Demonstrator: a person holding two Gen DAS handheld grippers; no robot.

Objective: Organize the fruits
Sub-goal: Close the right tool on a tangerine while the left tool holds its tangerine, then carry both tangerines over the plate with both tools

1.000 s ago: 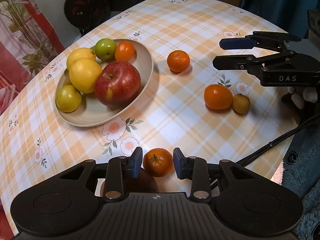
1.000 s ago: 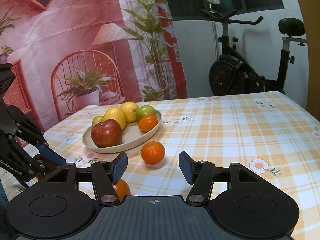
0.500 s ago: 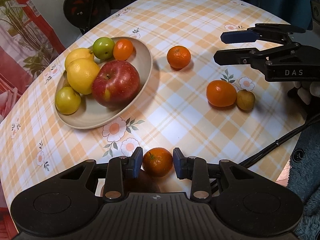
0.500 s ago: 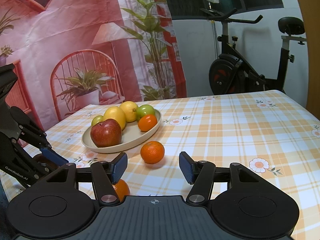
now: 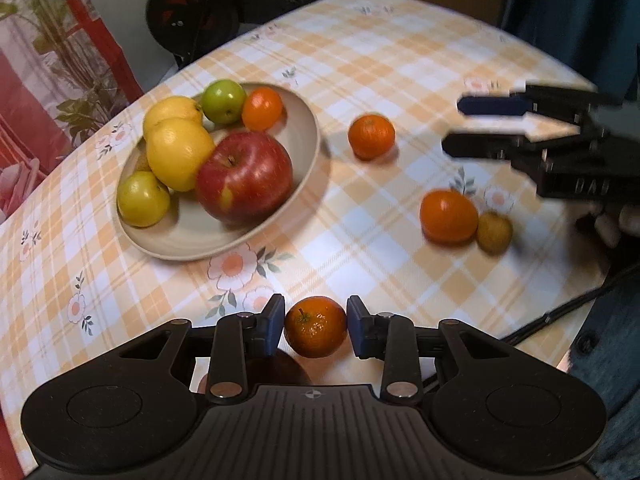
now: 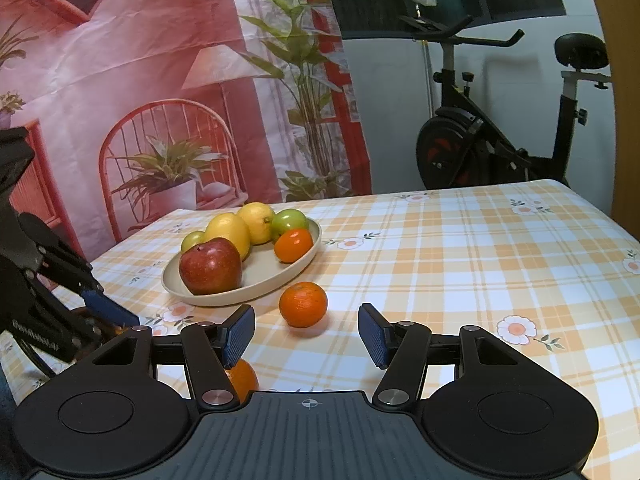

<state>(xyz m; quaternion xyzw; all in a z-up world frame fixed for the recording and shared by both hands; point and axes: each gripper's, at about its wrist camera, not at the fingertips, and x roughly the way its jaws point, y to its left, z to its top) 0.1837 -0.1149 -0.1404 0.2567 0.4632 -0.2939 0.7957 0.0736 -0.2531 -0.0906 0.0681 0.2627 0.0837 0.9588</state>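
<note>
- Left gripper: ribbed blue pads clamped on a small, dimpled mandarin, lifted clear of the near table edge.
- Right gripper: jaws released, nothing between them.
- Table: glossy checked floral cloth.
- Plate: round, matte beige, far left, holding a smooth red apple.

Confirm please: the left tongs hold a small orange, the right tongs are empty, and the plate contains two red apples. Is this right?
Not quite. The plate contains one red apple, not two, as the left wrist view shows. The rest stands: the left tongs hold a small orange, and the right tongs are empty.
</note>
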